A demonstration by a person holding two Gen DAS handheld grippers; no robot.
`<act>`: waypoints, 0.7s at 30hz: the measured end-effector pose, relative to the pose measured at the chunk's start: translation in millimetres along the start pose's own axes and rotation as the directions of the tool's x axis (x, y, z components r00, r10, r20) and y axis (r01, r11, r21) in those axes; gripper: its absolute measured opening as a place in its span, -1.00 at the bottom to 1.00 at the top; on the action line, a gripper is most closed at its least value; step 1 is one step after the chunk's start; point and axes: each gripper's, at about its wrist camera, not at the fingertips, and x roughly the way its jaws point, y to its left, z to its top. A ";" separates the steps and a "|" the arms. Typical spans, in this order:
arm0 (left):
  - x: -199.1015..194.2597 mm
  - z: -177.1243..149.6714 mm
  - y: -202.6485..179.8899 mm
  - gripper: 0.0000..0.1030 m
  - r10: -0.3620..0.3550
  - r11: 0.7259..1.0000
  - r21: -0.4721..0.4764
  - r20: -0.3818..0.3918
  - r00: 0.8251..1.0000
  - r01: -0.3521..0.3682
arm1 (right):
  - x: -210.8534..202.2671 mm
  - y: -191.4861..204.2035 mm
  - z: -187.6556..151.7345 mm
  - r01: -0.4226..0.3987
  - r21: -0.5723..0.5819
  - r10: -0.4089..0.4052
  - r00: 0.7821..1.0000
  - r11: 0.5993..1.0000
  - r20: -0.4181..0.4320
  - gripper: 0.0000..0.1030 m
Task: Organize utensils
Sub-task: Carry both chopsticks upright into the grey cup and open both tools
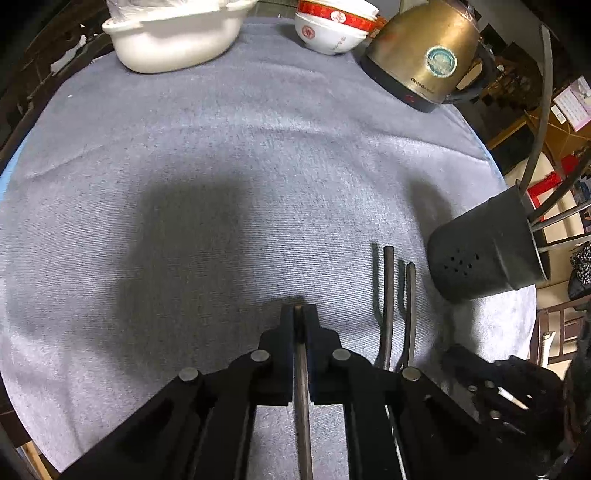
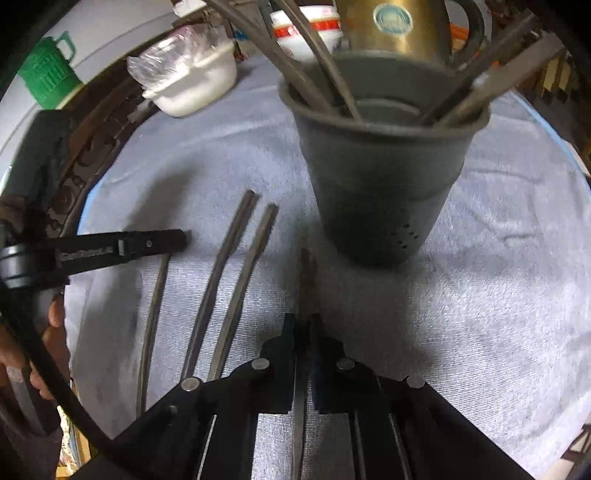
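Observation:
My left gripper (image 1: 299, 314) is shut on a grey metal chopstick (image 1: 302, 398) low over the grey towel. The same chopstick (image 2: 153, 325) and left gripper (image 2: 177, 238) show at the left of the right wrist view. Two more chopsticks (image 1: 388, 295) lie to its right, also in the right wrist view (image 2: 229, 280). My right gripper (image 2: 303, 325) is shut on another chopstick (image 2: 304, 295), its tip pointing at the dark grey utensil holder (image 2: 380, 177). The holder (image 1: 484, 251) contains several utensils (image 2: 295, 70).
A grey towel (image 1: 221, 166) covers the round table. At the far edge stand a white tub (image 1: 173, 40), stacked red-and-white bowls (image 1: 332, 29) and a brass electric kettle (image 1: 424, 55). A green cup (image 2: 48, 70) sits off the table at far left.

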 end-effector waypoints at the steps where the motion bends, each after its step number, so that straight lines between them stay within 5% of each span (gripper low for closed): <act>1: -5.4 -1.3 -0.2 -0.90 -0.002 1.000 0.000 0.015 1.000 0.002 | -6.0 -1.4 -1.0 -0.009 -0.002 0.009 1.000 1.000 0.016 -0.88; 10: -94.2 -14.0 -22.3 -0.91 -0.081 0.997 0.037 0.192 0.978 0.075 | -97.5 -5.4 -5.4 -0.092 -0.036 0.098 0.971 0.995 0.219 -0.88; 21: -199.6 -28.5 -70.8 -0.90 -0.151 0.982 0.162 0.402 0.903 0.092 | -183.2 -5.6 -7.6 -0.150 -0.021 0.144 0.881 0.988 0.451 -0.88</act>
